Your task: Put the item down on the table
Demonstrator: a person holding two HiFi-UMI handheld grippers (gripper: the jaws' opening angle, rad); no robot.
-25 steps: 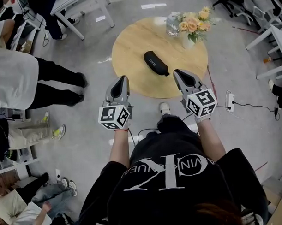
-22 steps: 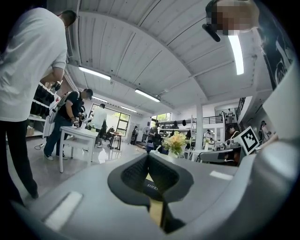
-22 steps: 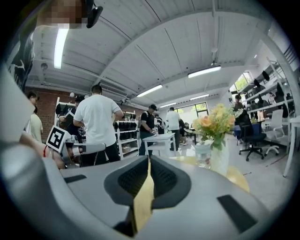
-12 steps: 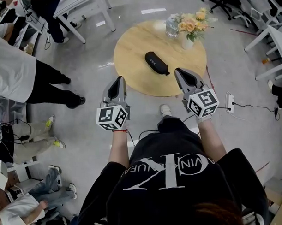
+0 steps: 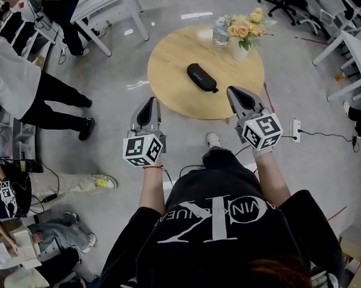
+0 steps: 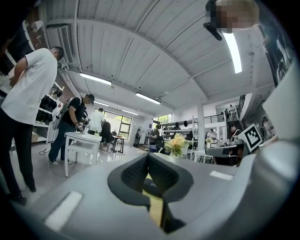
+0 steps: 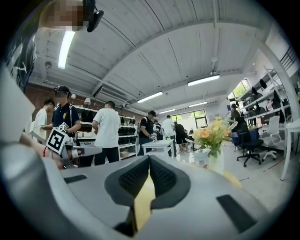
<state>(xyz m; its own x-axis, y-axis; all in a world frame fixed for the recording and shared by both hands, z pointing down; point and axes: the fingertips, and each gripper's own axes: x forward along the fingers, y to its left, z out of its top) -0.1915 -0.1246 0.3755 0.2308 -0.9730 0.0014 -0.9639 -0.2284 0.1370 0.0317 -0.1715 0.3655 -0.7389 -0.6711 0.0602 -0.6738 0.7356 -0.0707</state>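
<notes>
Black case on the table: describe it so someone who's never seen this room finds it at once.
In the head view, find the round wooden table on the grey floor ahead of the person. Near its middle lies the black case, a long, rounded pouch set diagonally. Its only neighbours, a vase of flowers and a glass jar, stand upright at the far edge; the case is dark and lies flat.

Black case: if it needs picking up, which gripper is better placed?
Right. The right gripper sits at the table's near edge, close to the black case's end. The left gripper hangs over the floor, farther off. Both are shut and empty.
</notes>
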